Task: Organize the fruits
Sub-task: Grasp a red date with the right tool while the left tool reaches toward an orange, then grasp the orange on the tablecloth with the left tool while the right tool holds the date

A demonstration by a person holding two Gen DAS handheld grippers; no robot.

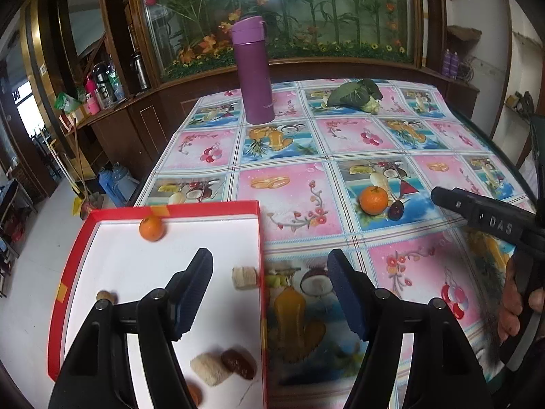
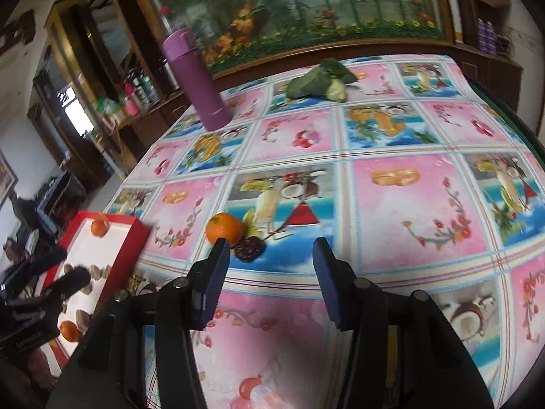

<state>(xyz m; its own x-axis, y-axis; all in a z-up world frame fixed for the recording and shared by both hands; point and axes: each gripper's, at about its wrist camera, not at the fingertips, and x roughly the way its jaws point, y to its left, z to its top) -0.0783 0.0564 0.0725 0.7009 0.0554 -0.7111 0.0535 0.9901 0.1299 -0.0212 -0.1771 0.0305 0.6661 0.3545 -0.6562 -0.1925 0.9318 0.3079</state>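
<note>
Lived-in home dining room, fruit-print tablecloth covering the table, purple thermos flask standing on it, dark wooden cabinet holding bottles, glass-fronted display of artificial flowers filling the wall behind.

We see each hand-held gripper has black arms, dark blue ribbed pads, round silver screws; one shows "DAS".

Red box, orange mandarin (fruit-print pink-blue tablecloth), purple flask.
</note>
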